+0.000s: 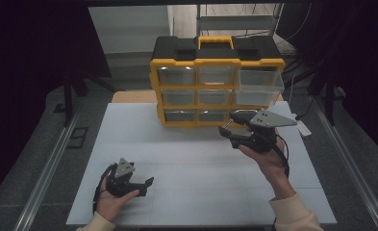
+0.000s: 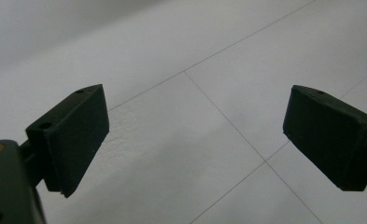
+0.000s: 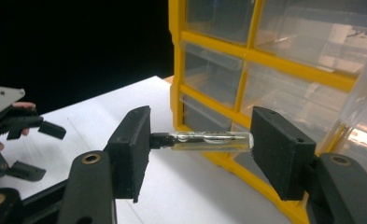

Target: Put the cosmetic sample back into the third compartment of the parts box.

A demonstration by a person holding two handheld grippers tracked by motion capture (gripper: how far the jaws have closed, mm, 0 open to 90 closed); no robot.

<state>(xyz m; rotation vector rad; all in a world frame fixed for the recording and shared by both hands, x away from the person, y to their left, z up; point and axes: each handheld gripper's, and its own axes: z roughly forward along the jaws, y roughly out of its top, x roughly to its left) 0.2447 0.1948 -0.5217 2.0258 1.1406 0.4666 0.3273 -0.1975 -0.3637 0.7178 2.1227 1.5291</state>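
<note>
A small clear glass vial point(image 3: 209, 140) with a dark cap lies crosswise between the pads of my right gripper point(image 3: 200, 147), which is shut on it end to end. In the high view that right gripper point(image 1: 226, 130) hovers above the table, just in front of the yellow and black drawer organiser point(image 1: 215, 79). The organiser's top right clear drawer point(image 1: 258, 82) is pulled out. My left gripper point(image 1: 148, 185) rests low near the table's front left, held in a hand. Its jaws stand open with nothing between them, and its view looks at the bare white table point(image 2: 181, 140).
The white table point(image 1: 186, 159) spreads around both hands. Dark floor and metal rails point(image 1: 47, 163) flank it on both sides. The organiser stands at the far middle edge, its other clear drawers pushed in. A shelf frame point(image 1: 239, 19) stands behind it.
</note>
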